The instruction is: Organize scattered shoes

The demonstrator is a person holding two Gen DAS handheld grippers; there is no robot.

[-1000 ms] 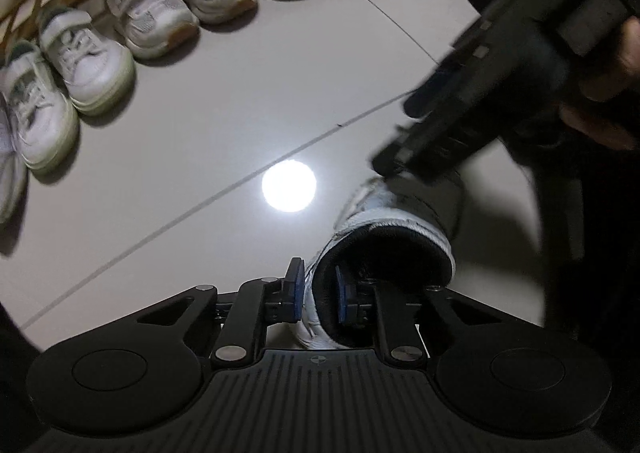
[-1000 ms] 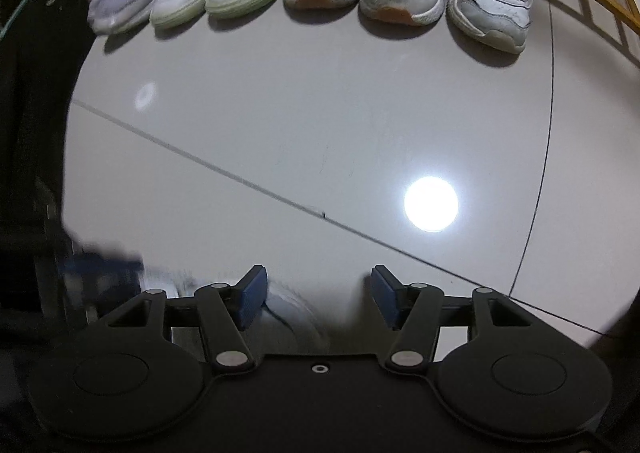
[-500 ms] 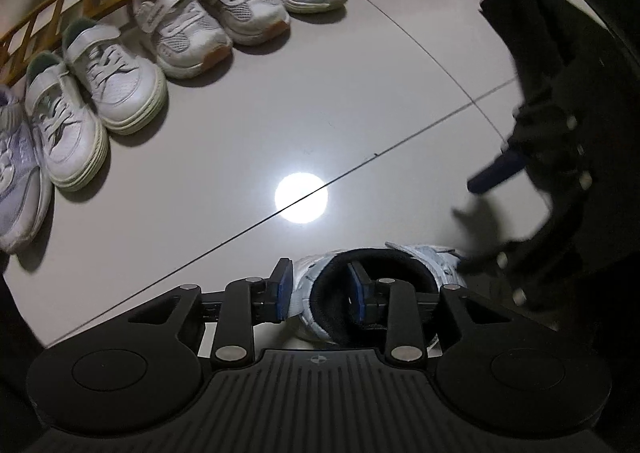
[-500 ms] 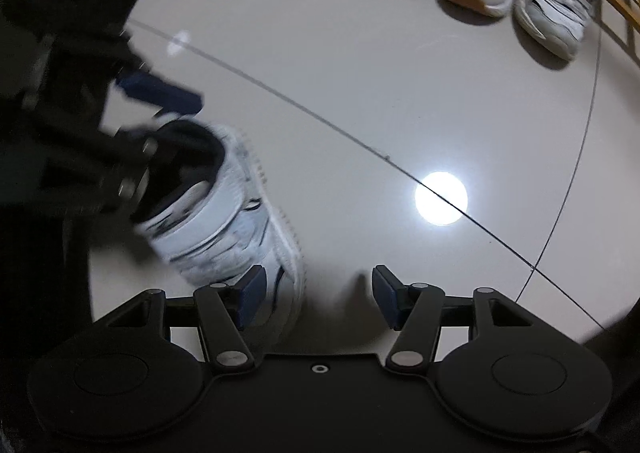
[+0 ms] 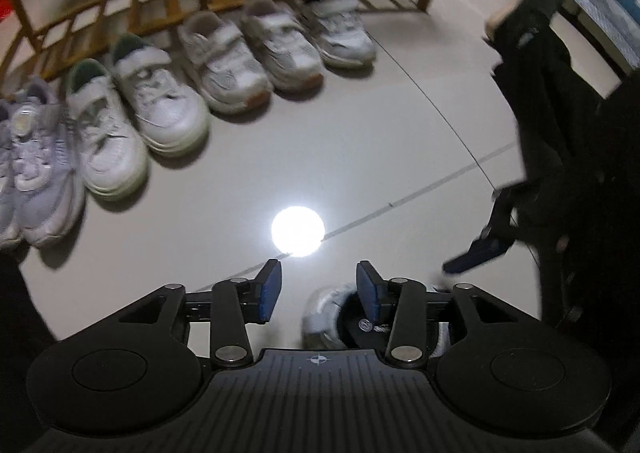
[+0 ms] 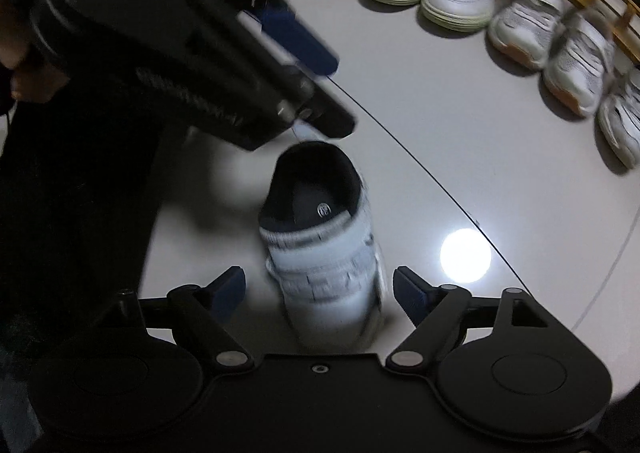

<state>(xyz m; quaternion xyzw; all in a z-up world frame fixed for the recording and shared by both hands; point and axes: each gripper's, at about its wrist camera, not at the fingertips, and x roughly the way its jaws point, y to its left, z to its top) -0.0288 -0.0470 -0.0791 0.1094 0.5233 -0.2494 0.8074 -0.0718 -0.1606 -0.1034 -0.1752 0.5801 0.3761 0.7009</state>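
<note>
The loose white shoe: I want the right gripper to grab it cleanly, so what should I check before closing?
1. Right gripper open: ok, jaws spread wide.
2. Loose white shoe between the fingers: ok, its strapped front sits between them.
3. Left gripper released: ok, open, with the shoe's collar beside its right finger.
4. Left gripper out of the way: not ok, it hangs right above the shoe's heel.
5. Shoe standing on the floor: cannot tell, blurred.
6. Room in the row of shoes: cannot tell.

Both grippers (image 5: 319,289) (image 6: 319,291): matte black, ribbed housing w/ round discs, silver screws, blue pads on fingers (image 5: 269,290). Person in dark clothing (image 5: 568,157).
</note>
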